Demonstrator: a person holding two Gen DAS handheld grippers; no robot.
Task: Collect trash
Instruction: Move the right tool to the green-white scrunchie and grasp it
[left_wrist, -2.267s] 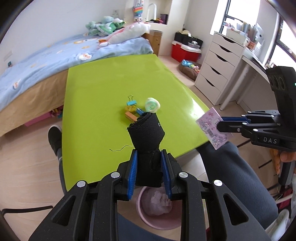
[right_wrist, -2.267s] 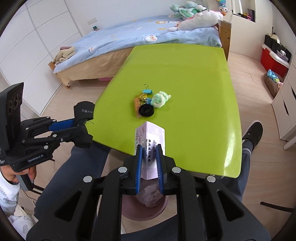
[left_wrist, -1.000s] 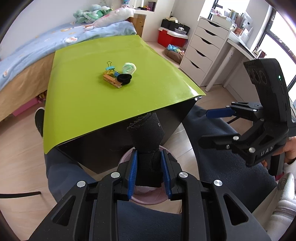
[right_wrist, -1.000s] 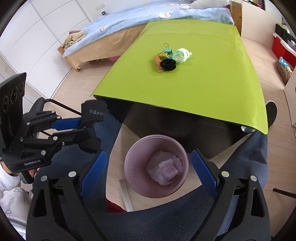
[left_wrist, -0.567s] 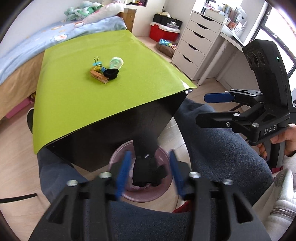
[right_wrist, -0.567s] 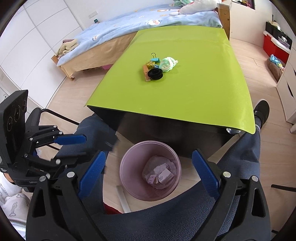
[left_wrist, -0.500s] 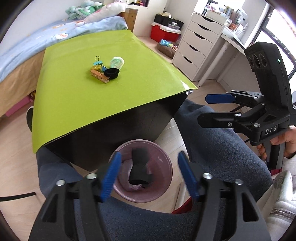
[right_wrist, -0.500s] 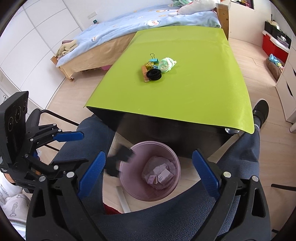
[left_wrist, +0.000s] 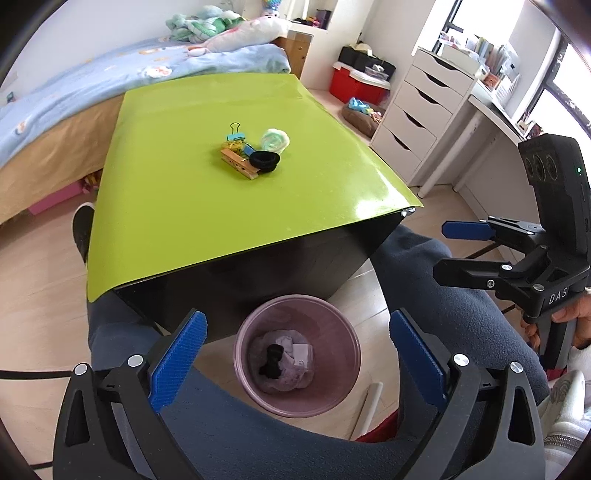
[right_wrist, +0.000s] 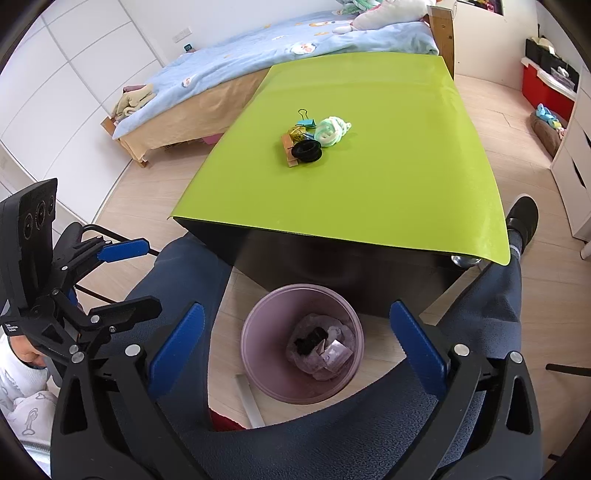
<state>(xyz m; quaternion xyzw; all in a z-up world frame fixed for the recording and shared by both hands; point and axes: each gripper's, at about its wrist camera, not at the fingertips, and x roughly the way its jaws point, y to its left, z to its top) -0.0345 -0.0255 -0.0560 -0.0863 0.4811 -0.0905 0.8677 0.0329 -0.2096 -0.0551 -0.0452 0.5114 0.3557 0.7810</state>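
Left claw (left_wrist: 297, 354) released black cloth (left_wrist: 272, 361), right claw (right_wrist: 291, 341) released packet (right_wrist: 335, 355); both now in bin (left_wrist: 347, 373).

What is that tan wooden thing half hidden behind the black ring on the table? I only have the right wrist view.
Observer: The left wrist view shows its full length. It is a wooden clothespin lying flat, with one end against the black ring.
Operator: Is there any status light on my right gripper? I cannot see its housing from here.
Observer: Yes. The right gripper appears from the side, with its jaws apart and nothing between them. A small green light glows on its upright housing.
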